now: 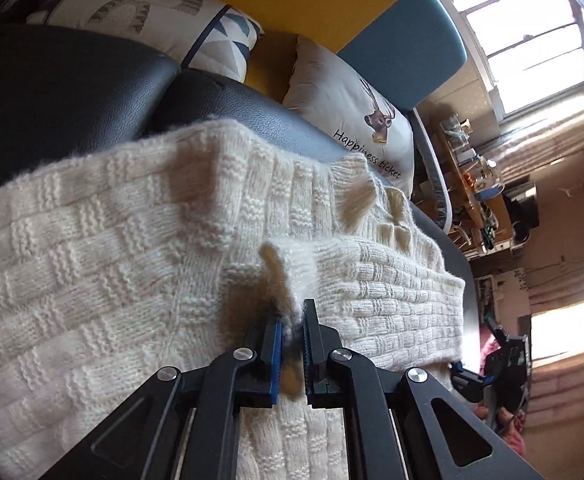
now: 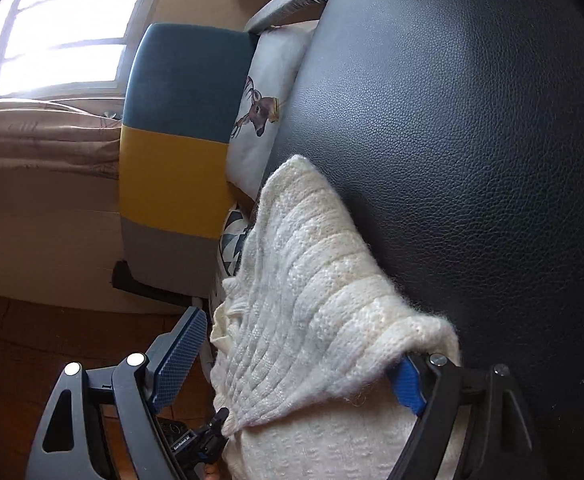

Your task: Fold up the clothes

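Daylight pours through a blown-out white window (image 1: 531, 36), far beyond the jaws. The cream basket-weave knitted sweater (image 1: 112, 240) ahead of them is softly lit, with a brown shadow just before the tips. Fisheye bending curves both views' edges; corners go dark.

Black tongs (image 1: 292, 328), blue ribbed pads (image 2: 180, 360), silver screws.

Bright window (image 2: 64, 32) behind a blue-yellow backrest (image 2: 180, 128), black leather seat (image 2: 471, 160), cushions.
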The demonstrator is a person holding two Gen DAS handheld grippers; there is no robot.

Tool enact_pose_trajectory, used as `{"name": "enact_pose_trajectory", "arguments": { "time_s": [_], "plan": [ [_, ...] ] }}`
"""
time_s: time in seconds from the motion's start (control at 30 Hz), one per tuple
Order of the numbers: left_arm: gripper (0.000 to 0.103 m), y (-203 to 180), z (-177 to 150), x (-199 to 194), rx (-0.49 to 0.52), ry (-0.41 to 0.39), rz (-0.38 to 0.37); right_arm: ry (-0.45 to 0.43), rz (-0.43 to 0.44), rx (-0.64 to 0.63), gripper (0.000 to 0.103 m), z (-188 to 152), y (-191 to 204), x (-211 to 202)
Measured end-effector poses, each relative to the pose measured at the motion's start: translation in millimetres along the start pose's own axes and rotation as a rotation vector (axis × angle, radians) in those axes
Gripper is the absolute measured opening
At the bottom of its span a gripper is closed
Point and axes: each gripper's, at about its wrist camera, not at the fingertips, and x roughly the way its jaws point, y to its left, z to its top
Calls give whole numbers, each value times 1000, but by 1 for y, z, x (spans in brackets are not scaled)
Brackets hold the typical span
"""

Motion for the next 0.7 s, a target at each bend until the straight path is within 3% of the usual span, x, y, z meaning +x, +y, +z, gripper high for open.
{"name": "enact_pose_trajectory", "arguments": {
  "time_s": [0.17,0.33,0.47,0.57,0.7],
  "plan": [
    [7,-4,1,-14,-16,-30,-66,9,8,1,85,4,1,-2],
    [7,-7,0,-10,41,-5,113,20,4,-84,85,0,8,-2],
    [7,1,-8,-17,17,1,82,9,62,-40,85,3,0,-10],
    [7,8,-8,-19,-1,5,102,-6,116,34,83,9,-11,-14],
    [10,16,-4,-20,-47,19,105,27,108,32,80,9,-9,-14]
  ]
}}
